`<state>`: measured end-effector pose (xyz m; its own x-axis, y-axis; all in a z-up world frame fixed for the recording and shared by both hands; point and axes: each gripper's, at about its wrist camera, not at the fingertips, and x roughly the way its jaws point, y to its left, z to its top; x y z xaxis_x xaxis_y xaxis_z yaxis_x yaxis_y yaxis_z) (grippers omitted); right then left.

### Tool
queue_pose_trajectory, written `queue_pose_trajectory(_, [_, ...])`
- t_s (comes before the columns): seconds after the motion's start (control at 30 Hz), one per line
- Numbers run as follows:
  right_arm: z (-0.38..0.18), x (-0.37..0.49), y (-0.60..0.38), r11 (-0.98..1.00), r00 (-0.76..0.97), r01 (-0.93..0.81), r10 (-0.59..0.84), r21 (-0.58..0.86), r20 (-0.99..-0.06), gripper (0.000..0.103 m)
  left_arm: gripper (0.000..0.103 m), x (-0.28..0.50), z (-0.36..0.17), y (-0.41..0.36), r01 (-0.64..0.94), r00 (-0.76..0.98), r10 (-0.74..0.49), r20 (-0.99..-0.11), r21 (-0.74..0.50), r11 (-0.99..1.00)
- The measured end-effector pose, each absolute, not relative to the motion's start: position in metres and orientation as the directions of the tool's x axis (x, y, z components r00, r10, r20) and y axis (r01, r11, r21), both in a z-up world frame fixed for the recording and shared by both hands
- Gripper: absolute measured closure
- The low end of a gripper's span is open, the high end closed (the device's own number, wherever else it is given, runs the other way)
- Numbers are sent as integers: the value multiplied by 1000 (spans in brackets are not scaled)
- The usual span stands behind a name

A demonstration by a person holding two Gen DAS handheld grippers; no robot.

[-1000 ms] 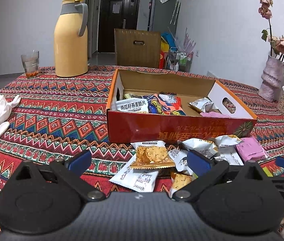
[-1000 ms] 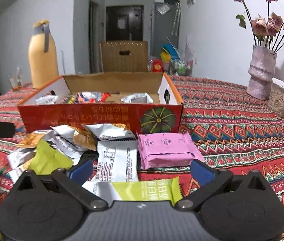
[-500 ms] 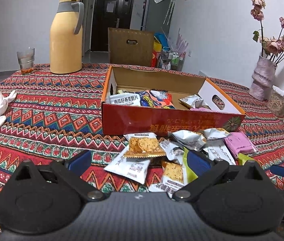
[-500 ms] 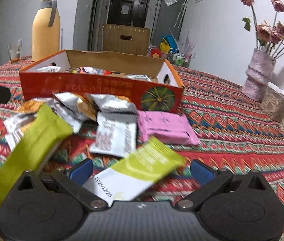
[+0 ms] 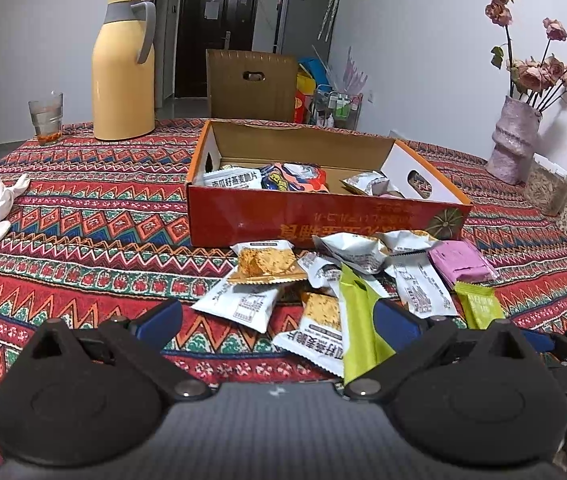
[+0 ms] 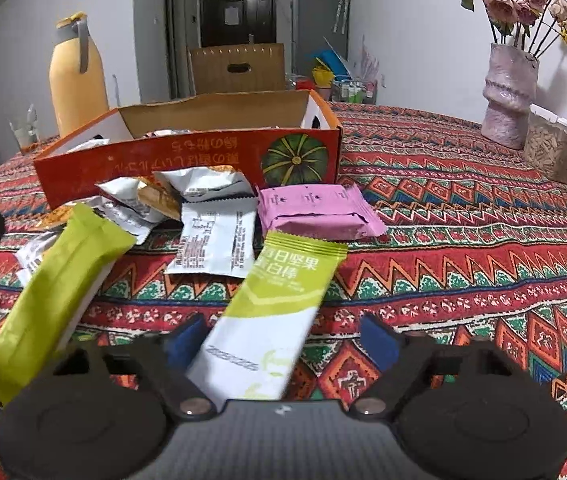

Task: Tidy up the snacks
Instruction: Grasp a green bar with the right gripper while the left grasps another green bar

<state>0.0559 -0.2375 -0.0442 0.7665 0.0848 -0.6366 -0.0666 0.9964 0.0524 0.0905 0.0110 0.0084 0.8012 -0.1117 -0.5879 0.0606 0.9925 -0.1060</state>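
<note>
A: How far along is it?

B: A few packets sit in the orange box (image 5: pixel 323 220); most snacks (image 5: pixel 347 280) lie on the counter (image 5: pixel 83 240) just before it.

A: The tools?

B: The right tool (image 6: pixel 281 340) has just been closing around a green-and-white bar (image 6: pixel 275 304), pads not pressing. The left tool (image 5: pixel 279 316) gapes, released.
</note>
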Motion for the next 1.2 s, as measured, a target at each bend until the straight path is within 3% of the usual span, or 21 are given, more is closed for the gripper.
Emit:
queue_pose_trajectory(0.03, [-43, 54, -239, 996, 770, -72, 92, 58, -632, 50, 0, 90, 8, 10, 62, 800, -114, -589, -107, 992])
queue_pose_trajectory(0.1, [-42, 52, -242, 995, 774, -76, 104, 71, -624, 65, 0, 89, 8, 6, 67, 798, -117, -591, -106, 992])
queue_pose_trajectory(0.57, [-37, 23, -260, 991, 865, -72, 117, 110, -489, 67, 0, 87, -4, -30, 97, 771, -107, -628, -50, 994])
queue_pose_trajectory(0.93, [-46, 6, -278, 981, 884, -105, 167, 163, -437, 67, 0, 83, -22, -66, 52, 766, -8, -643, 50, 997])
queue_pose_trajectory(1.03, [-49, 2, -281, 976, 883, -118, 188, 183, -431, 67, 8, 84, -28, -72, 27, 761, 29, -648, 77, 997])
queue_pose_trajectory(1.1, [-51, -1, -281, 974, 884, -126, 198, 190, -424, 67, 24, 84, -32, -75, 18, 754, 44, -655, 89, 996])
queue_pose_trajectory(1.2, [-54, -4, -283, 971, 883, -136, 208, 196, -420, 67, 29, 84, -36, -76, 5, 748, 55, -661, 90, 996])
